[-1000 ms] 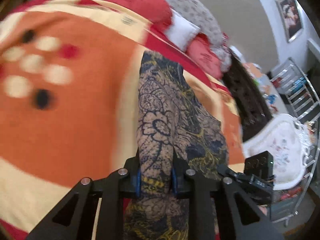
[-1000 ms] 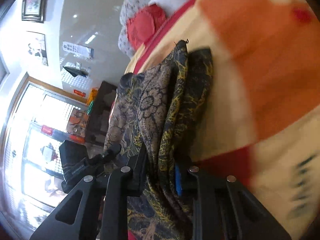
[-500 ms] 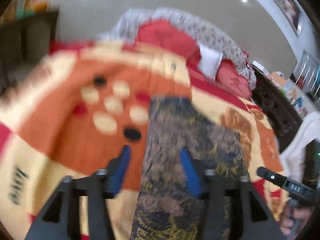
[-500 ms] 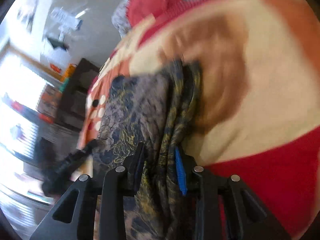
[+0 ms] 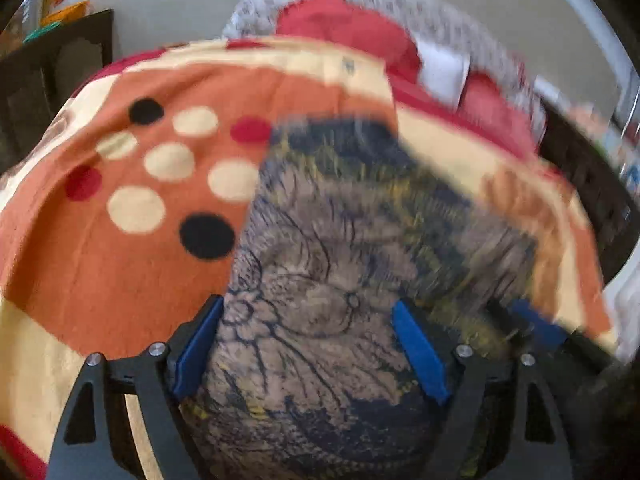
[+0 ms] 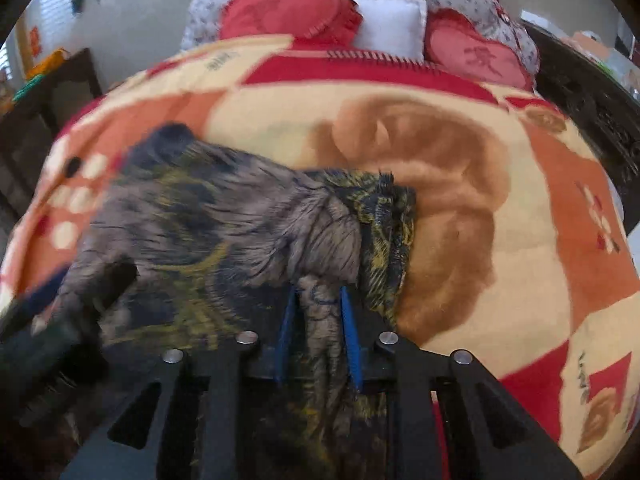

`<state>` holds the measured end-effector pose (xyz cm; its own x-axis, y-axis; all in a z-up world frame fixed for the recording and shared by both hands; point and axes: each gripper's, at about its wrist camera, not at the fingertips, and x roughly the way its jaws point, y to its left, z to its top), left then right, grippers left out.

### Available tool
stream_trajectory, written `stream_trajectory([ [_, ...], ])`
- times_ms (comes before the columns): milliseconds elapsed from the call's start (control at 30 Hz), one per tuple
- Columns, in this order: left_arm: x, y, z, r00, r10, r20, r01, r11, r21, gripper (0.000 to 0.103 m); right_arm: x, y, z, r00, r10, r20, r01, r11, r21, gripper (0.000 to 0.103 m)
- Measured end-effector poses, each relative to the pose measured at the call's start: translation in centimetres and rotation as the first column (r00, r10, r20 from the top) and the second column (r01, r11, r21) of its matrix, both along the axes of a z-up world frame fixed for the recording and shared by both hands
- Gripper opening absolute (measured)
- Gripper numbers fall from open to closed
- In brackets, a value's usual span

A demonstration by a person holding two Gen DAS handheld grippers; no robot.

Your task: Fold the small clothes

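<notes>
A small dark garment [image 5: 360,248] with a brown, navy and yellow floral print lies on an orange and cream blanket [image 5: 120,264]. My left gripper [image 5: 308,320] is open just above the garment's near end, its blue pads wide apart and holding nothing. In the right wrist view the garment [image 6: 224,224] spreads to the left, with a folded edge at the right. My right gripper [image 6: 318,320] is shut on a bunched fold of it. The left gripper [image 6: 80,300] shows as a dark blur at the lower left.
The blanket [image 6: 500,208] covers a bed. Red cushions [image 6: 288,16] and a white pillow [image 6: 390,24] lie at the head, against a floral headboard. Dark wooden furniture [image 5: 52,76] stands to the left and more [image 6: 588,92] to the right.
My left gripper has let go of the garment and opened wide. The garment has dropped from hanging to lying spread on the blanket. My right gripper still holds its fold.
</notes>
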<state>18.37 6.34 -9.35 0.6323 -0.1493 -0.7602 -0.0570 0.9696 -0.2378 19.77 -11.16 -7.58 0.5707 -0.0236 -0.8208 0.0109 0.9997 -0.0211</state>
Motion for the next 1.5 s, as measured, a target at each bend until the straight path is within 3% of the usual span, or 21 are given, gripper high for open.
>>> stream_trajectory([
  [133, -0.4, 1.2, -0.2, 1.0, 0.001, 0.026, 0.001, 0.996, -0.088, 0.085, -0.7, 1.6, -0.6, 0.997, 0.006, 0.076, 0.003, 0.993, -0.117, 0.042],
  [233, -0.8, 1.5, -0.1, 0.999, 0.012, 0.042, -0.007, 0.994, -0.112, 0.085, -0.9, 1.1, -0.6, 0.996, -0.005, 0.088, 0.012, 0.997, -0.077, 0.042],
  [1300, -0.5, 1.5, -0.5, 0.999, 0.025, 0.037, -0.021, 0.996, -0.092, 0.08, -0.7, 1.2, -0.6, 0.994, -0.017, 0.109, 0.021, 0.999, -0.034, 0.043],
  [1400, -0.4, 1.7, -0.6, 1.0, 0.008, 0.024, -0.006, 0.995, -0.105, 0.082, -0.7, 1.3, -0.6, 0.994, -0.013, 0.106, 0.017, 0.999, -0.038, 0.043],
  [1500, 0.1, 1.3, 0.1, 0.997, -0.069, -0.032, 0.067, 0.995, -0.075, 0.088, -0.5, 0.2, -0.3, 0.998, 0.017, 0.064, -0.02, 0.999, 0.036, 0.045],
])
